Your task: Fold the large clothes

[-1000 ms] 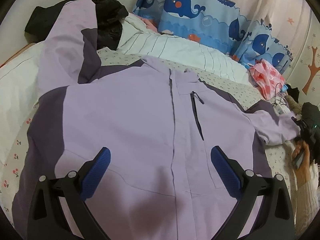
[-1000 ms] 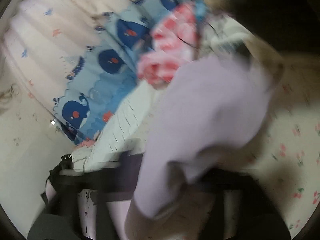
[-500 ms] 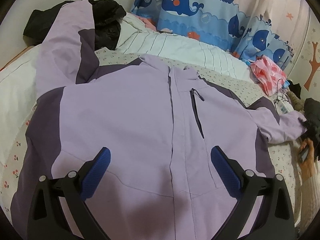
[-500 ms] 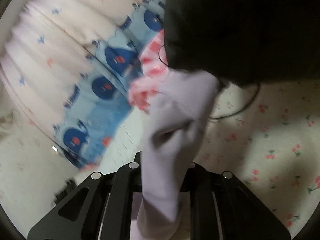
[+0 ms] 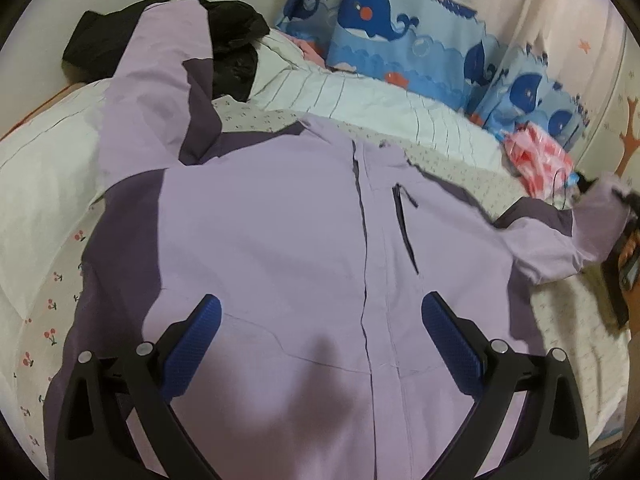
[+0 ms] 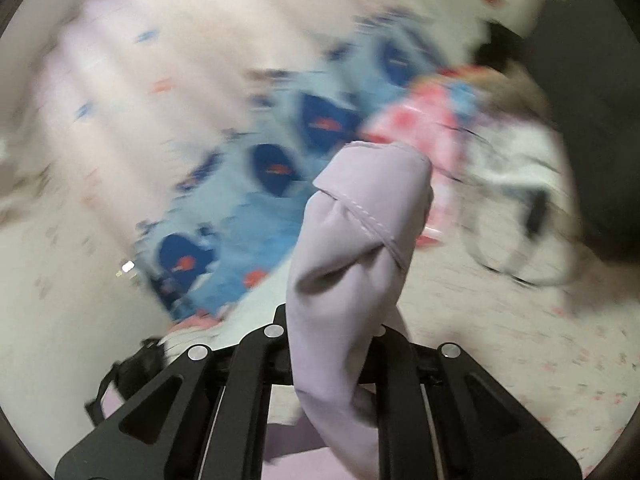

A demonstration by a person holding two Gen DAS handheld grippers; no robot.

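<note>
A large lilac and dark purple jacket point(image 5: 280, 248) lies front up on the bed, zipper closed. Its left sleeve point(image 5: 160, 92) runs up toward the far left. My left gripper point(image 5: 320, 344) is open and empty, hovering over the jacket's lower front. My right gripper point(image 6: 332, 360) is shut on the cuff of the right sleeve point(image 6: 360, 232), which sticks up between its jaws. In the left wrist view that sleeve point(image 5: 568, 236) is lifted at the far right edge.
A black garment point(image 5: 236, 48) lies at the bed's far left. A white striped quilt point(image 5: 360, 104), a whale-print blue curtain point(image 5: 400, 36) and a pink checked cloth point(image 5: 540, 160) lie behind the jacket. A cable point(image 6: 500, 240) lies on the cherry-print sheet point(image 5: 40, 320).
The right gripper has closed on the sleeve cuff and raised it off the sheet, swinging quickly. The left gripper has drifted slightly and stays open.
</note>
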